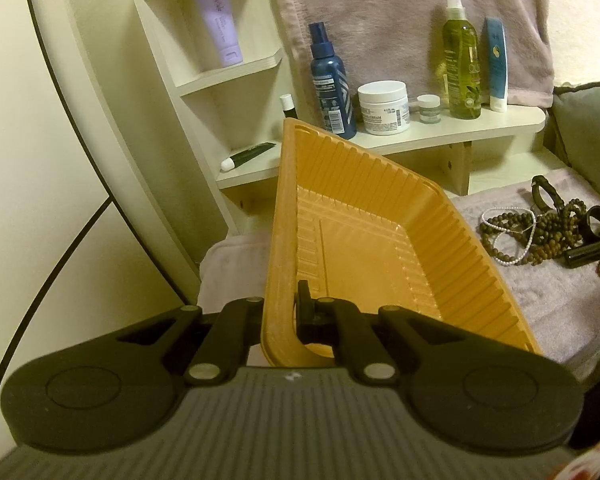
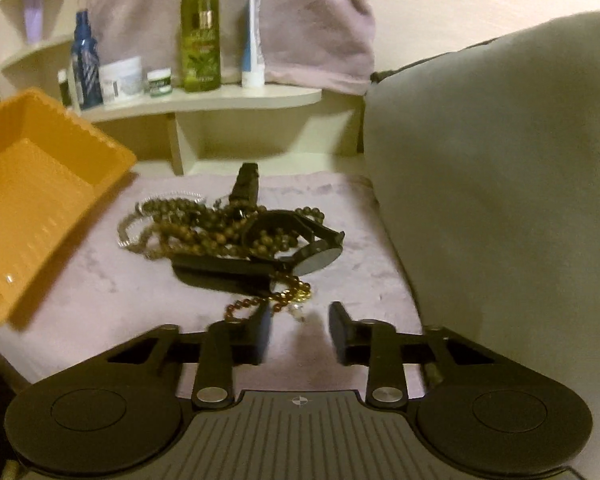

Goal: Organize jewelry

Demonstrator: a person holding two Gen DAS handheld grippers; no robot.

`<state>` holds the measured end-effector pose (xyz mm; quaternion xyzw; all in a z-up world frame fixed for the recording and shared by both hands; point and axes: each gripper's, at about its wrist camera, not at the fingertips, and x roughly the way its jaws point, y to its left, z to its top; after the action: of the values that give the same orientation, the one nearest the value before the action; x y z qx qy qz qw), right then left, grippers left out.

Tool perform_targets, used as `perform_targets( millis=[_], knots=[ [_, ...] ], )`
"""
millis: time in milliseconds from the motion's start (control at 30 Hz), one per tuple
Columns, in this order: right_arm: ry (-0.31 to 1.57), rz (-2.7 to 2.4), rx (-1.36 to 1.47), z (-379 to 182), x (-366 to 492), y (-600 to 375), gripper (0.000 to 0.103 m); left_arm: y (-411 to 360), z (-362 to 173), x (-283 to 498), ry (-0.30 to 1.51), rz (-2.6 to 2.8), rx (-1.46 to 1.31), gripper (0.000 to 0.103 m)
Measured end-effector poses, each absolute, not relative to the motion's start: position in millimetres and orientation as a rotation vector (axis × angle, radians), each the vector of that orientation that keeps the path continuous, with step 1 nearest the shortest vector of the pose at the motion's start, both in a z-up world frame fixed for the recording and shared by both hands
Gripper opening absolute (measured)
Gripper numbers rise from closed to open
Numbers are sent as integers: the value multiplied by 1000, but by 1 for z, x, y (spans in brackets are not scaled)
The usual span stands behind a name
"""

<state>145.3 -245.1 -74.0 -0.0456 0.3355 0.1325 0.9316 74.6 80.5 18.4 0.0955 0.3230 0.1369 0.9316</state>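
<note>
A: Jaws first. What does the left gripper (image 1: 280, 312) have?

B: It is clamped on the near wall of an orange tray (image 1: 384, 248); one black finger (image 1: 306, 312) shows inside the rim, the other is hidden behind the wall. The tray hangs tilted, its far corner raised toward the shelf (image 1: 460, 136), and nothing lies in it.

A: And the right gripper (image 2: 300, 332)?

B: Its jaws stand apart with nothing between them, over the mauve cloth (image 2: 100, 292), just short of the near end of the jewelry pile (image 2: 236, 236). A strand of amber beads (image 2: 268, 300) trails closest to the fingertips.

A: Where exactly does the jewelry sit?

B: In one tangled heap on the cloth, toward its far edge, between the tray on the left and a grey cushion (image 2: 500, 180) along the right edge. Brown bead strings, a pale pearl strand (image 1: 512, 236), a dark watch (image 2: 312, 256) and a black bar-shaped piece (image 2: 224, 268) are mixed together, touching.

A: Behind it?

B: The shelf along the back holds a blue spray bottle (image 1: 332, 84), a white jar (image 1: 384, 108), a green spray bottle (image 1: 460, 68) and a blue-and-white tube (image 1: 496, 64), with a mauve towel (image 1: 400, 12) hanging behind them.
</note>
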Motion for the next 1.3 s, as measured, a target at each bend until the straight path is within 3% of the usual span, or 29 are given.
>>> perform_targets(
  millis=[433,800,1300],
  knots=[
    [690,308,-155,-92,163,-236,10,80,19,75,667,282,197,4],
    [649,369,-112,-60,146,-225,9,80,19,75,666,282,195,4],
    [608,716,-8,-21,137,-135,9,81,17,76,668,285,191,4]
  ],
)
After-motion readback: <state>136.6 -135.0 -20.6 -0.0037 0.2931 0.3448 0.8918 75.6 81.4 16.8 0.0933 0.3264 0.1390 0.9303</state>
